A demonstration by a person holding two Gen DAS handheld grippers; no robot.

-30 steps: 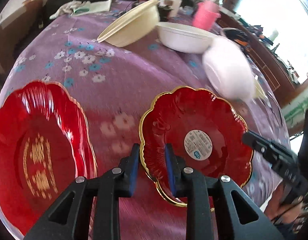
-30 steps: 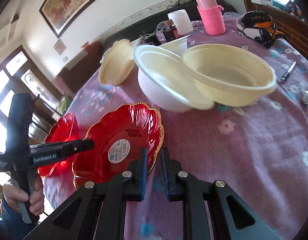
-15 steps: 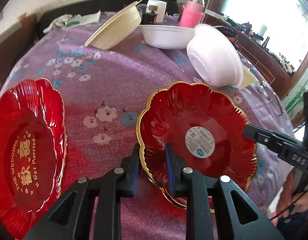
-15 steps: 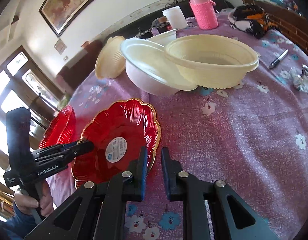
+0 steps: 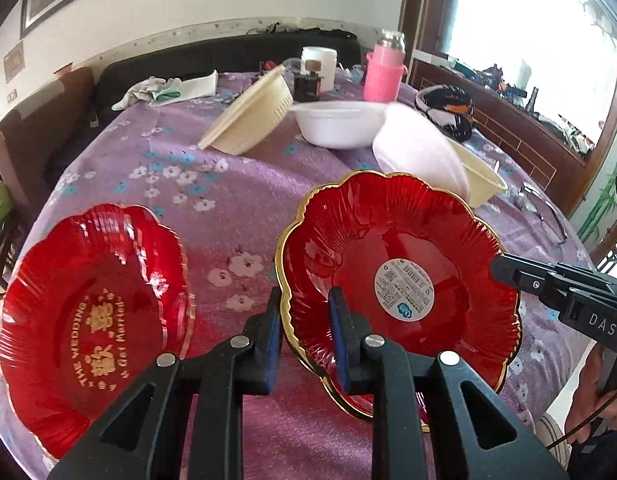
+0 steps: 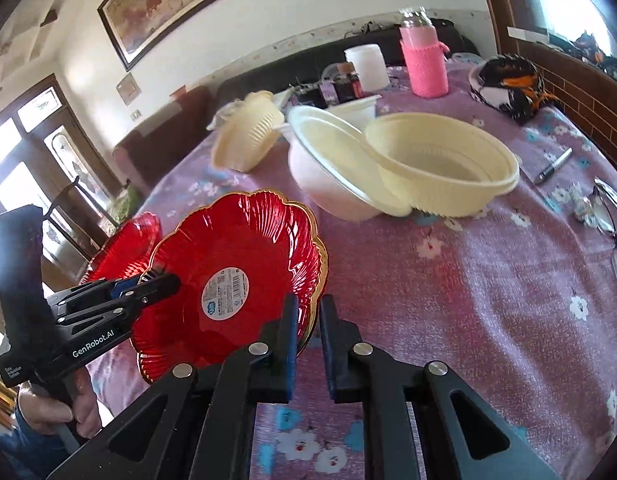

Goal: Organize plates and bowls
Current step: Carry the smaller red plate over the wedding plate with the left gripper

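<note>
Left wrist view shows the left gripper (image 5: 304, 328) clamped on the near rim of the gold-rimmed, scalloped red glass-like plate (image 5: 396, 284), one blue-padded finger outside the rim and one inside the ribbed well; the plate sits centre-right of the frame, lifted and tilted above the purple flowered tablecloth (image 5: 228, 208). A round white barcode sticker (image 5: 404, 290) sits in the plate's middle, its print too small to read. The right gripper (image 6: 306, 320), in the right wrist view, pinches the opposite rim of the same plate at lower centre, its jaws nearly closed around the thin edge. Its black body in the left wrist view carries the letters "DAS", while the left tool seen from the right wrist view reads "GenRobot.AI". At lower left of the left wrist view lies a second scalloped red plate with gold lettering (image 5: 92, 312), reading "THE WEDDING" and "Get Married" around Chinese characters. Toward the top of that frame stand a cream ribbed plastic bowl tipped on its side (image 5: 252, 114), a white smooth plastic bowl (image 5: 336, 124) and a tilted white bowl nested in a cream one (image 5: 420, 152). Behind them is a pink knit-sleeved bottle (image 5: 384, 74).
</note>
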